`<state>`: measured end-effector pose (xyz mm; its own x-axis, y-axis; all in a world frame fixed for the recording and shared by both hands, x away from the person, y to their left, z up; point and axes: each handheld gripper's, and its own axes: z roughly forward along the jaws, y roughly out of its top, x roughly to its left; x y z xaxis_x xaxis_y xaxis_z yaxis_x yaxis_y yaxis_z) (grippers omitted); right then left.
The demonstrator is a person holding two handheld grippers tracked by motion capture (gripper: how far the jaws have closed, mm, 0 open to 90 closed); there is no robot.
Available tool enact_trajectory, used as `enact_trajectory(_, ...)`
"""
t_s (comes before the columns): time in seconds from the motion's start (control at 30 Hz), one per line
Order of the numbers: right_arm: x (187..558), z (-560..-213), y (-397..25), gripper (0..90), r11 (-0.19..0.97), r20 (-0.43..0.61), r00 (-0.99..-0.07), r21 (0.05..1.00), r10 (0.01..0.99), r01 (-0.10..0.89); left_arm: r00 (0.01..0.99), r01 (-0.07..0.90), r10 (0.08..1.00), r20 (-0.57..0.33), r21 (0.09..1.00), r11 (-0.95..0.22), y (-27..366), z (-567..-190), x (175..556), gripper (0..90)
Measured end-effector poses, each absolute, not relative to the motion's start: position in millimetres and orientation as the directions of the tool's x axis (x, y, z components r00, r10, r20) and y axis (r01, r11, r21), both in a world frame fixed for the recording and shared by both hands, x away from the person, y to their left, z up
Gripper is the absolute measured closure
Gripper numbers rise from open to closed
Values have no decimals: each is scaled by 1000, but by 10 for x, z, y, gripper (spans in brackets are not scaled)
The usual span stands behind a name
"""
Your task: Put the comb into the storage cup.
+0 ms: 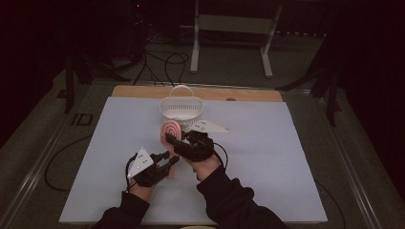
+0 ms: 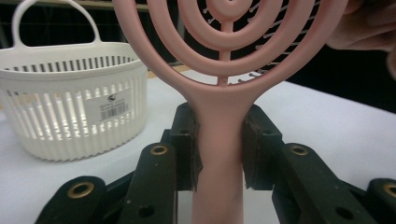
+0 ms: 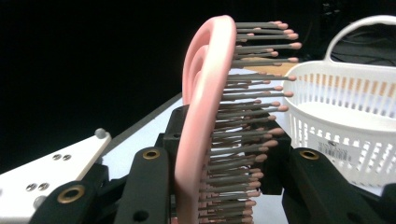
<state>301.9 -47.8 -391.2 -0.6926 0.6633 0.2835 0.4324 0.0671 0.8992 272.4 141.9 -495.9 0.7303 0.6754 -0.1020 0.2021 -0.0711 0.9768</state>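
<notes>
A pink hairbrush [image 1: 171, 129] with a round ringed head is held just above the white mat, its handle pointing toward me. My left gripper [image 1: 173, 162] is shut on the handle; in the left gripper view its pads [image 2: 187, 140] press both sides of the brush's neck [image 2: 219, 107]. My right gripper [image 1: 176, 139] is closed across the head. In the right gripper view the head [image 3: 201, 93] stands edge-on between the jaws, with its bristles [image 3: 252, 121] pointing right. A white slotted basket [image 1: 181, 112] with a loop handle stands just beyond the brush.
A white mat [image 1: 267, 157] covers the table, and a wooden strip [image 1: 143, 90] shows at its far edge. Cables [image 1: 167, 62] and a metal frame [image 1: 195, 43] are on the floor behind. The basket [image 2: 70, 116] [image 3: 345, 116] is close ahead of both grippers.
</notes>
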Motion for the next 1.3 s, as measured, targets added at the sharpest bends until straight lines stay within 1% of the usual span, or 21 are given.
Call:
enact_trajectory(0.03, 3025, -3910, -482, 640, 68, 284, -697, 900, 659, 431, 731, 209, 675, -106, 975, -73, 1417, -4951, 2729, 695)
enact_trajectory(0.07, 3032, -3907, -484, 641, 70, 286, -704, 900, 650, 430, 733, 213, 671, -108, 974, -76, 1413, -4948, 2732, 630)
enact_trajectory(0.17, 3032, -3891, -486, 641, 77, 271, -714, 907, 645, 414, 741, 224, 663, -111, 971, -88, 1386, -4947, 2728, 560)
enact_trajectory(0.2, 3033, -3881, -488, 641, 83, 258, -719, 912, 645, 401, 738, 229, 665, -114, 969, -88, 1383, -4948, 2728, 520)
enact_trajectory(0.37, 3055, -3831, -526, 641, 93, 235, -729, 921, 643, 378, 736, 268, 659, -158, 961, -69, 1400, -4956, 2757, 437)
enact_trajectory(0.47, 3077, -3794, -566, 641, 90, 227, -734, 927, 640, 365, 724, 280, 670, -164, 958, -69, 1408, -4955, 2766, 370)
enact_trajectory(0.5, 3080, -3784, -573, 641, 92, 226, -736, 927, 638, 364, 721, 285, 673, -164, 956, -72, 1412, -4949, 2774, 361)
enact_trajectory(0.53, 3089, -3771, -588, 641, 95, 220, -740, 929, 636, 358, 717, 287, 678, -164, 955, -72, 1415, -4947, 2778, 327)
enact_trajectory(0.7, 3108, -3723, -640, 641, 105, 203, -748, 934, 632, 342, 719, 321, 672, -175, 942, -98, 1427, -4944, 2813, 255)
enact_trajectory(0.73, 3113, -3713, -655, 641, 111, 195, -752, 936, 630, 335, 717, 325, 675, -174, 940, -103, 1430, -4943, 2817, 221)
enact_trajectory(0.8, 3116, -3707, -664, 641, 113, 191, -753, 936, 629, 332, 723, 331, 666, -183, 938, -102, 1438, -4942, 2821, 202)
enact_trajectory(0.83, 3124, -3698, -689, 641, 111, 192, -758, 938, 623, 329, 727, 342, 663, -181, 932, -121, 1430, -4937, 2830, 202)
enact_trajectory(0.87, 3133, -3687, -715, 641, 117, 188, -761, 938, 621, 327, 737, 343, 650, -183, 931, -128, 1436, -4938, 2835, 160)
enact_trajectory(0.97, 3151, -3675, -763, 641, 119, 180, -766, 941, 618, 317, 744, 362, 640, -189, 920, -148, 1439, -4942, 2853, 138)
enact_trajectory(1.03, 3160, -3670, -790, 641, 123, 176, -768, 941, 616, 314, 752, 371, 630, -194, 914, -161, 1446, -4947, 2863, 103)
enact_trajectory(1.13, 3174, -3660, -823, 641, 131, 169, -773, 942, 612, 310, 774, 382, 598, -210, 908, -175, 1448, -4951, 2875, 22)
enact_trajectory(1.23, 3185, -3649, -851, 641, 138, 161, -779, 943, 607, 302, 792, 393, 568, -225, 900, -191, 1446, -4929, 2886, 5)
enact_trajectory(1.3, 3196, -3637, -872, 641, 152, 143, -785, 945, 603, 289, 789, 400, 570, -229, 896, -193, 1460, -4914, 2892, 4)
